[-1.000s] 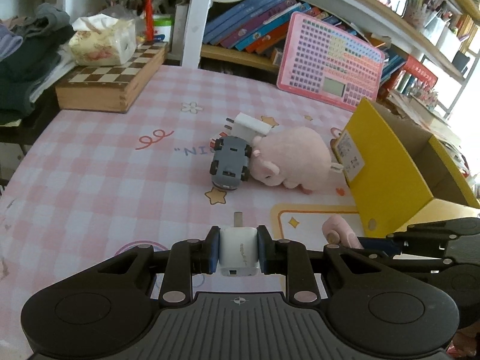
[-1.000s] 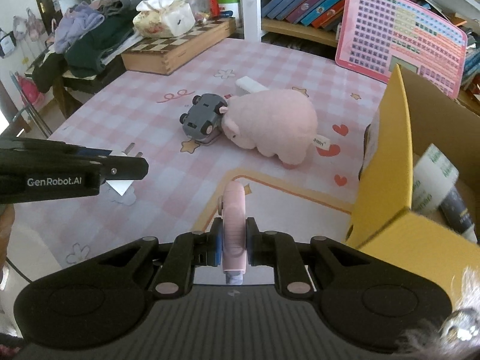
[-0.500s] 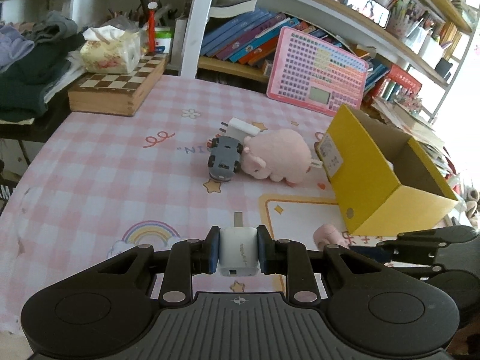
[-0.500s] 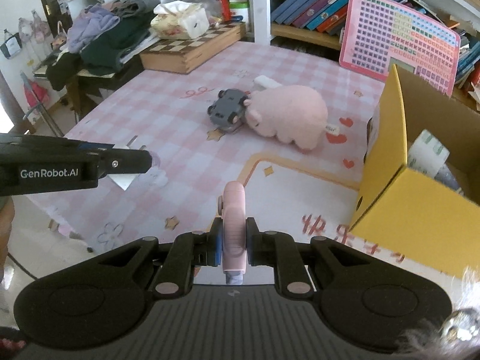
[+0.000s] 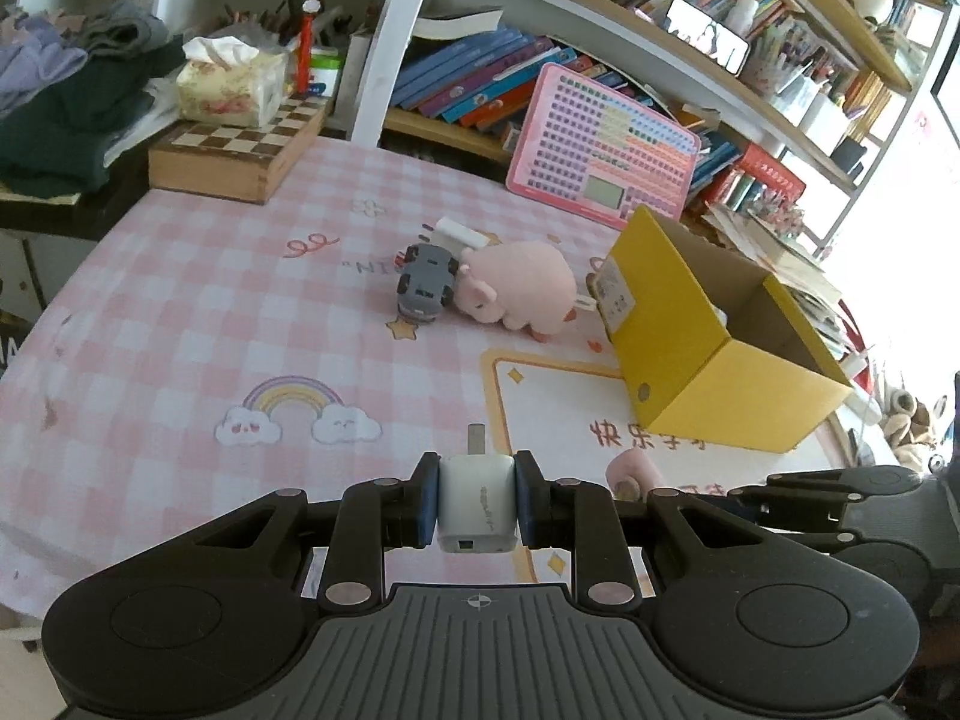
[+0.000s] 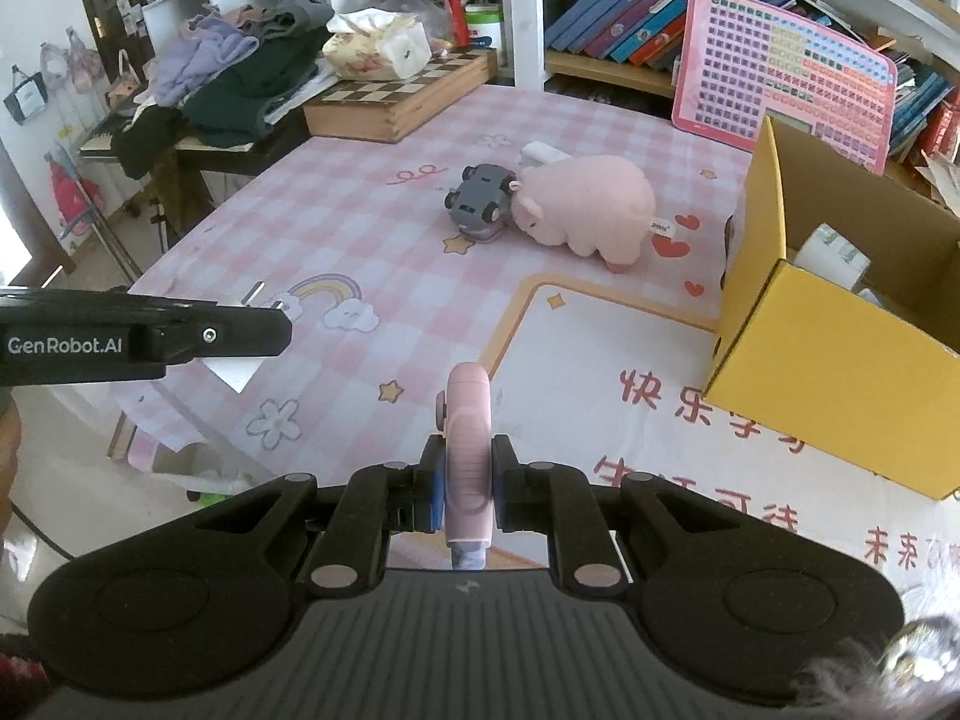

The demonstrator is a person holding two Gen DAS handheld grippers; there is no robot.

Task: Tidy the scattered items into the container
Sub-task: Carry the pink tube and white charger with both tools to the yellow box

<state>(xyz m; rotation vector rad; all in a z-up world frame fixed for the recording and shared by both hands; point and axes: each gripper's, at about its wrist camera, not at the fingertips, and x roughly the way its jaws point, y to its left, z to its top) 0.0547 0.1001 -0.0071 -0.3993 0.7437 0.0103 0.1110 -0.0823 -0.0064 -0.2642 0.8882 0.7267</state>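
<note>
My left hand-held gripper (image 5: 477, 501) clamps a white charger plug (image 5: 477, 504); my right hand-held gripper (image 6: 468, 480) pinches a pink tube (image 6: 467, 450). The yellow cardboard box (image 6: 828, 360) sits ahead to the right on the desk (image 6: 372, 240).

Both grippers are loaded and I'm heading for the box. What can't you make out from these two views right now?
- Yellow box contents: right view shows only a white roll; the near wall hides the rest, and the left view sees almost none.
- White item behind the plush pig: mostly hidden, type unclear.
- Pink item in the right gripper: identity unclear.
</note>
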